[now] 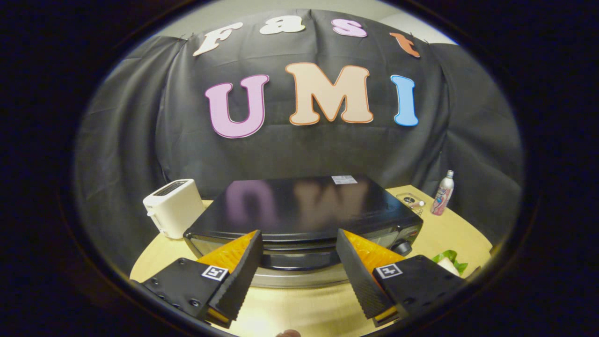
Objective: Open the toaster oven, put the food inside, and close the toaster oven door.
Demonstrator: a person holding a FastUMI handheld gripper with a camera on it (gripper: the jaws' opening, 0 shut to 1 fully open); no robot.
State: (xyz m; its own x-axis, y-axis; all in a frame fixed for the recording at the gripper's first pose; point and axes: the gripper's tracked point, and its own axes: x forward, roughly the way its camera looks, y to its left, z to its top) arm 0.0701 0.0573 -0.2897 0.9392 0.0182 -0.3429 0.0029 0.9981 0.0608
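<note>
Toaster oven [304, 210] sits shut on the wooden table [299, 309], its door handle [299, 260] just ahead of the gripper [298, 243], whose fingers stand spread and empty. A slip off the handle's smooth bar could let the door snap back. A white toaster [173, 206] flanks the oven; a bottle [443, 193] and greens [450, 259], likely the food, wait beyond the control knob [402, 246].

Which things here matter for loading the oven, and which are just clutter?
For the job: toaster oven, door shut, its handle between the open fingers of the gripper; food beside the oven.
Lying about: white toaster, bottle, small clear tray.
</note>
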